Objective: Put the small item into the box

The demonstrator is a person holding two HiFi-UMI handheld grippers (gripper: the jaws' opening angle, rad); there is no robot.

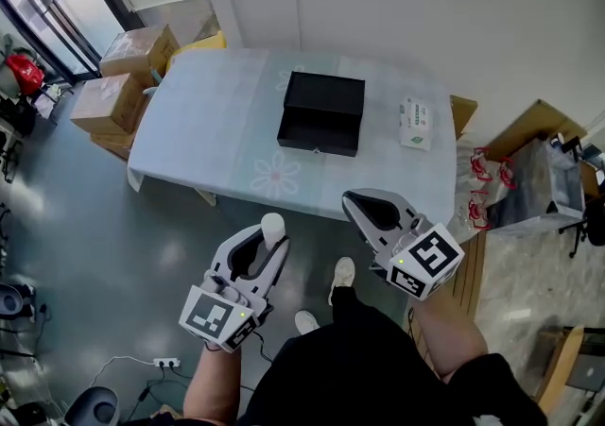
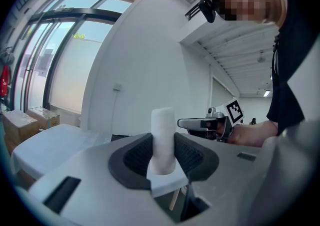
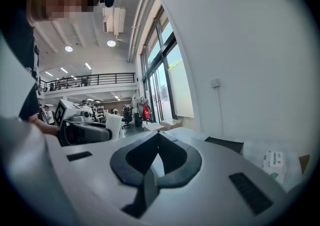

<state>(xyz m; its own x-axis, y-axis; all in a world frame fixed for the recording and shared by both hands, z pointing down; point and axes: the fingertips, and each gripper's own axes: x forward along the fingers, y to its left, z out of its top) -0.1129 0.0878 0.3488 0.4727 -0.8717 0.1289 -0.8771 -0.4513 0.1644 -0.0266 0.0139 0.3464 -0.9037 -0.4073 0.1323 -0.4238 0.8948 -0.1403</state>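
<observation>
Low in the frame, my left gripper (image 1: 270, 243) grasps the small white cylinder (image 1: 273, 225). My right gripper (image 1: 354, 202) beside it is pinched together, empty. This looks like the carry step: next I must close on the table (image 1: 208, 122) and bring the cylinder above the open black box (image 1: 319, 138) at upper centre.

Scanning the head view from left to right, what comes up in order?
Cardboard boxes → left tool gripping the small white item → black box → right tool.

Matt black box (image 1: 323, 112), cloth-covered table (image 1: 208, 122)
</observation>
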